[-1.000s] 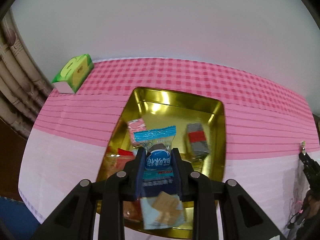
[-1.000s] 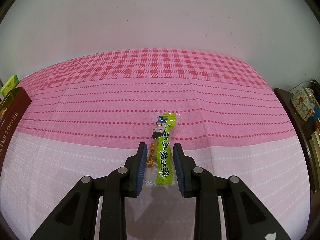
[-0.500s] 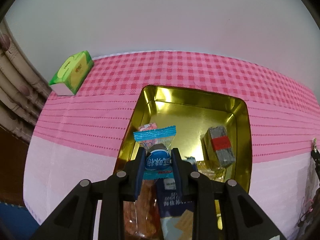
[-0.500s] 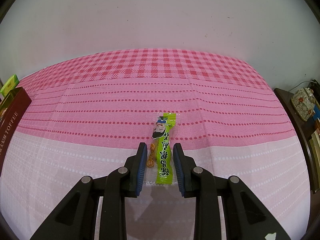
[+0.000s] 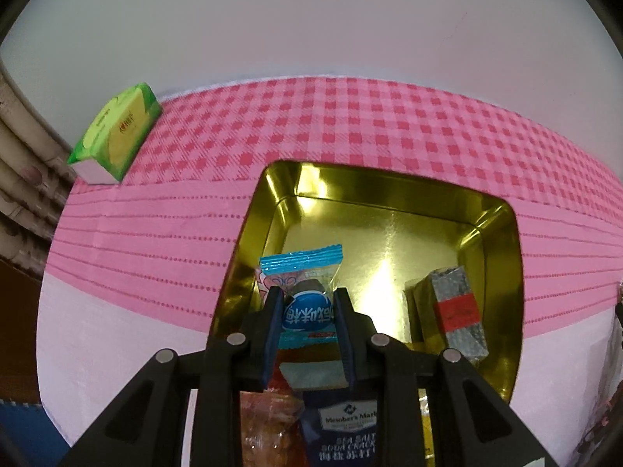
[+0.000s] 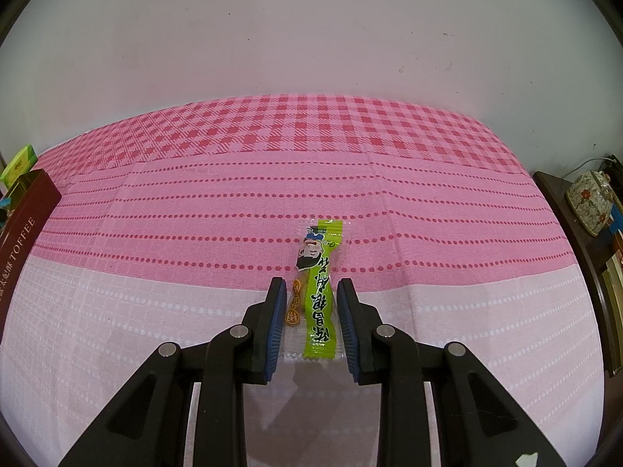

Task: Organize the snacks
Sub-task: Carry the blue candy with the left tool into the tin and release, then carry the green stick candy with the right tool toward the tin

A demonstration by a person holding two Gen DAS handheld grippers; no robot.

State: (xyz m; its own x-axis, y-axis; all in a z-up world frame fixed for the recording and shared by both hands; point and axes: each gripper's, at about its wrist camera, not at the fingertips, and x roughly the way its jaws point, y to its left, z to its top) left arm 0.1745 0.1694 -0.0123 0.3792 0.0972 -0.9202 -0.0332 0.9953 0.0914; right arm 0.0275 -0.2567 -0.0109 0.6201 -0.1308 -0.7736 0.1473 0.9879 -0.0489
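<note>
My left gripper (image 5: 307,295) is shut on a blue-wrapped candy (image 5: 307,313), whose crimped end sticks out past the fingertips. It hangs over the near left part of an open gold tin (image 5: 389,179). In the tin lie a grey bar with a red band (image 5: 451,307), a dark blue cracker packet (image 5: 346,428), an orange-red packet (image 5: 264,428) and a pink sweet, mostly hidden behind the candy. My right gripper (image 6: 311,288) is shut on a green snack stick (image 6: 319,272) low over the pink tablecloth (image 6: 194,233).
A green carton (image 5: 117,132) stands at the table's far left corner, close to a curtain. In the right wrist view the tin's dark red side marked TOFFEE (image 6: 23,218) is at the left edge. A dark side table with a patterned jar (image 6: 588,202) stands at the right.
My left gripper has sunk closer to the tin with the candy and shifted toward the tin's left side. The right gripper and the green stick have stayed still.
</note>
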